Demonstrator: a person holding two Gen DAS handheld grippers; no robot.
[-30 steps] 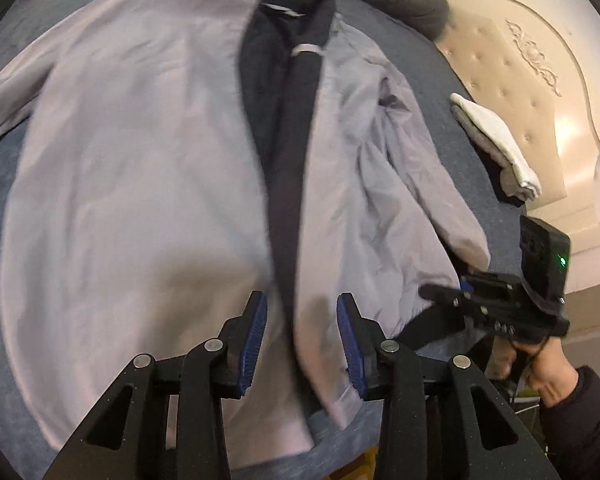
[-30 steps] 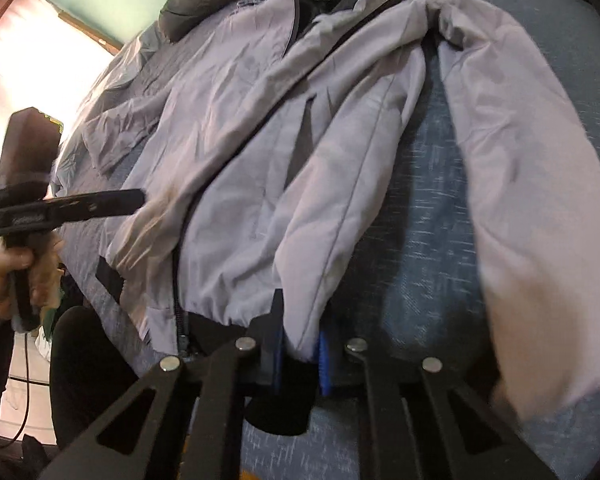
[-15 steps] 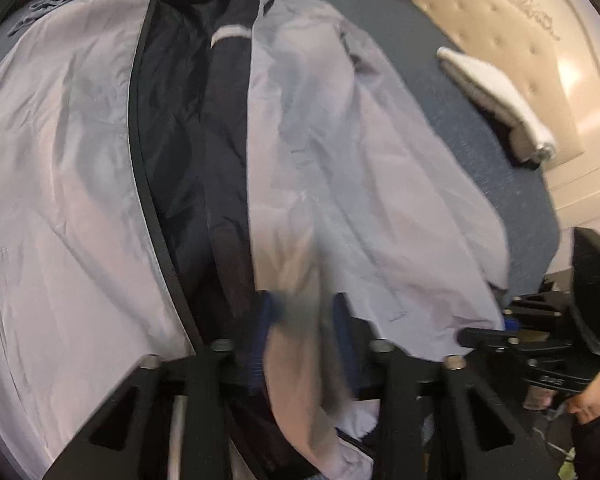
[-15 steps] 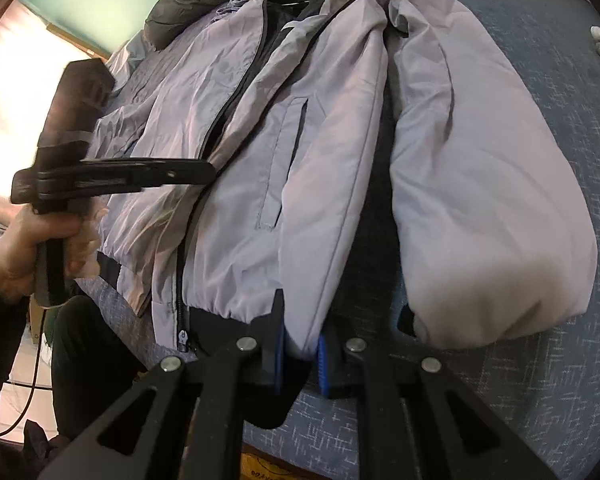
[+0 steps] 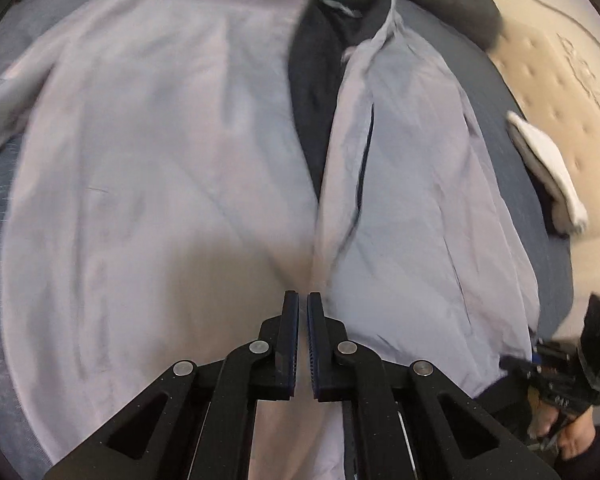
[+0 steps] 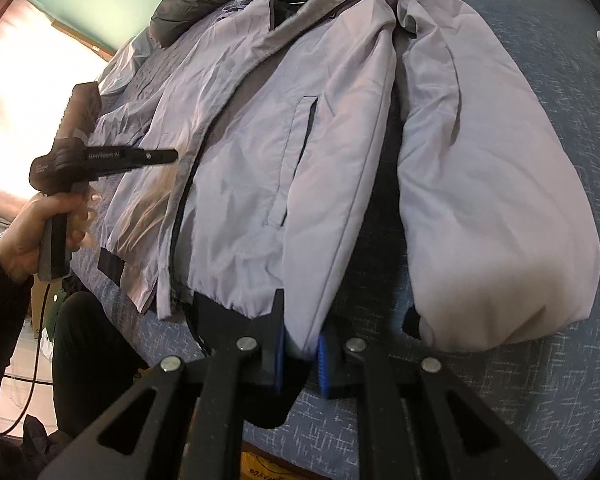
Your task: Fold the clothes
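A light grey zip jacket [image 6: 332, 152] lies front-up, spread on the blue bedspread [image 6: 548, 392]. At the jacket's hem, the right gripper [image 6: 302, 354] pinches a fold of fabric. Over the jacket's open front, the left gripper [image 5: 302, 312] has its 2 fingers nearly together, holding nothing.

One grey jacket [image 6: 340, 152] lies on one blue bed [image 6: 540, 60], with one dark garment [image 6: 196, 0] at eleven o'clock. Two grippers: left [image 5: 303, 300], right [image 6: 300, 332]. One white towel [image 5: 548, 168] at three o'clock.
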